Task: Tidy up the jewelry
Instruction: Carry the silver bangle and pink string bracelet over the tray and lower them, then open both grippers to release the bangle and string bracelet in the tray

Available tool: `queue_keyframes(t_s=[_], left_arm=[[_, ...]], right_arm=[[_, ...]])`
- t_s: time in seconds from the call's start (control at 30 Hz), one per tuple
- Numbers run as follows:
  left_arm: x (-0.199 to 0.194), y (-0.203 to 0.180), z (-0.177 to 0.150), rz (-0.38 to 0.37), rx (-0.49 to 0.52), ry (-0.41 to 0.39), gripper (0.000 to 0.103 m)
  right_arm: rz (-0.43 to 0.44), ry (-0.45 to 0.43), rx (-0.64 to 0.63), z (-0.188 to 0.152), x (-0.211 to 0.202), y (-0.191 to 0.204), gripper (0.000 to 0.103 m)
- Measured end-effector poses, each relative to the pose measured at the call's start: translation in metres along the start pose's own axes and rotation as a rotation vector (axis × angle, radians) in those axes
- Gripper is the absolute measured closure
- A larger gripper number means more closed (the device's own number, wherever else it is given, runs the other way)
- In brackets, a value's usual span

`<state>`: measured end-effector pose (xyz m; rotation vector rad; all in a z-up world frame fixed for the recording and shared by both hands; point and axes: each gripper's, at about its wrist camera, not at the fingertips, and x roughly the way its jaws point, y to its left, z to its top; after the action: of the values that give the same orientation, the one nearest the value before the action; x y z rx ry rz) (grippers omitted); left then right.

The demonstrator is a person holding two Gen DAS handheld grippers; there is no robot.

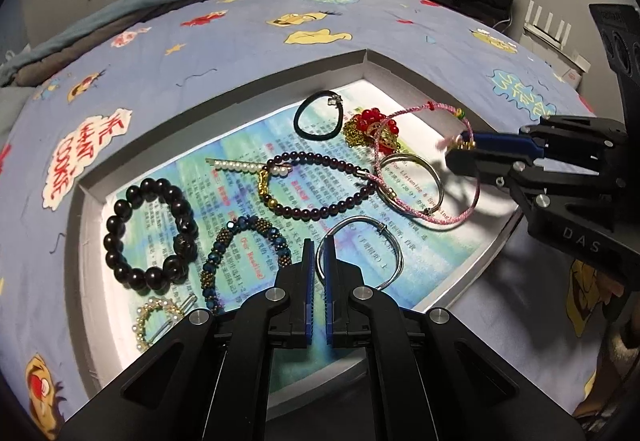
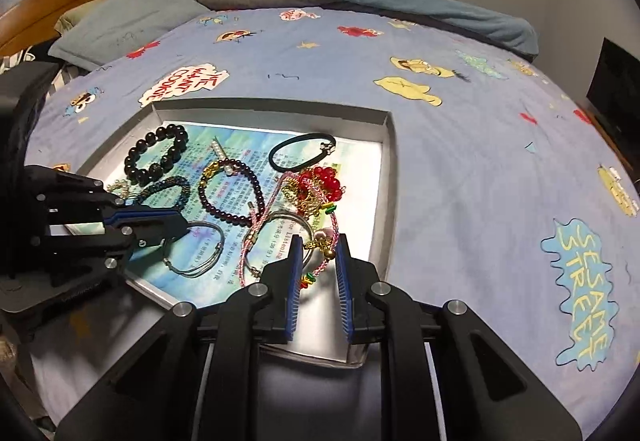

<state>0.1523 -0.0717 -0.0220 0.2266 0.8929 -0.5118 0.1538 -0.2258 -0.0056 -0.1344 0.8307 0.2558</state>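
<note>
A shallow grey tray lined with a printed page lies on the bed and holds several pieces of jewelry. My left gripper is shut, and the left edge of a thin silver wire bangle runs between its pads. From the right, my right gripper is shut on the beaded knot of a pink cord bracelet. That loop hangs partly lifted and casts a shadow. In the right wrist view the gold beads sit between the right gripper pads, and the left gripper meets the wire bangle.
Also in the tray are a black bead bracelet, a blue beaded bracelet, a dark purple bracelet, a pearl hairpin, a black hair tie, a red bead cluster and a second silver bangle. A patterned blue sheet surrounds it.
</note>
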Motion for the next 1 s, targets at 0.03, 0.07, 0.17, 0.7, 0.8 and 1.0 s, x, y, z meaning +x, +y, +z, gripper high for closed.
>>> queue_keyframes(t_s=[0.03, 0.07, 0.17, 0.7, 0.8, 1.0], left_arm=[[0.0, 0.0, 0.0, 0.003, 0.001, -0.002, 0.098], [0.0, -0.001, 0.0, 0.006, 0.002, -0.003, 0.098], [-0.002, -0.001, 0.0, 0.022, 0.0, -0.009, 0.095], [-0.035, 0.001, -0.003, 0.055, -0.031, -0.077, 0.063], [-0.044, 0.001, -0.006, 0.063, -0.04, -0.081, 0.06], [-0.064, 0.001, -0.019, 0.078, -0.053, -0.098, 0.047]], right_arm=[[0.0, -0.004, 0.0, 0.0, 0.0, 0.0, 0.087], [0.004, -0.002, -0.002, 0.0, 0.001, 0.001, 0.087], [0.011, -0.007, -0.005, 0.0, 0.001, 0.002, 0.086], [0.018, -0.098, 0.045, -0.003, -0.039, -0.009, 0.041], [0.023, -0.103, 0.052, -0.007, -0.047, -0.008, 0.036], [0.039, -0.113, 0.056, -0.017, -0.066, -0.005, 0.026]])
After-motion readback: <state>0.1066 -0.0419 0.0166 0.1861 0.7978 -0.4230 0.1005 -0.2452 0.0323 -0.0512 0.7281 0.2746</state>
